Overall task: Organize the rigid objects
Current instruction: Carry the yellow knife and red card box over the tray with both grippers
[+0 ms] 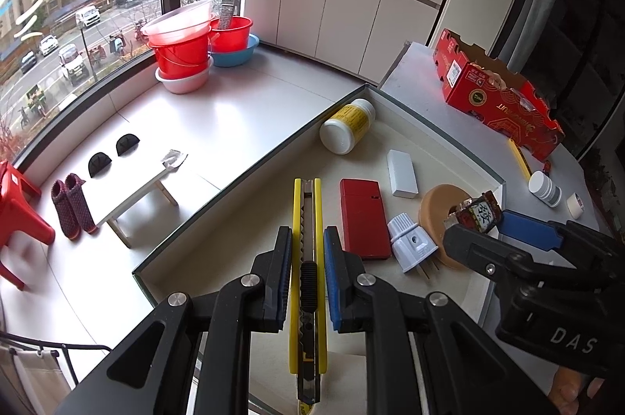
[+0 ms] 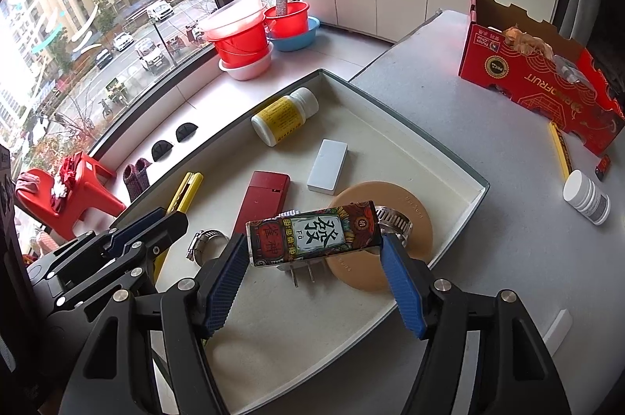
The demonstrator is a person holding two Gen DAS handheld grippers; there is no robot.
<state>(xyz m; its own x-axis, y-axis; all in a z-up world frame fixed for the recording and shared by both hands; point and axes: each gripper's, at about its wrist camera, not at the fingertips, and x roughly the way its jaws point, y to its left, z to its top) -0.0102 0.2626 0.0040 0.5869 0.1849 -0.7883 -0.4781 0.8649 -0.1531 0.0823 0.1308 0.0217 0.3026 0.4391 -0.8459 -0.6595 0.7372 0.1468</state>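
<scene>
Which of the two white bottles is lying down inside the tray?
The white plastic bottle with the yellow label, lying on its side in the tray's far corner. The other white bottle, with a grey label, lies outside on the grey table.

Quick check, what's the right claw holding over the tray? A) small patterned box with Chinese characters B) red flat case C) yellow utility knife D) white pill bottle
A: the right claw has its blue pads clamped on both ends of the patterned box, held above the tray; the yellow utility knife sits in the left claw instead.
</scene>
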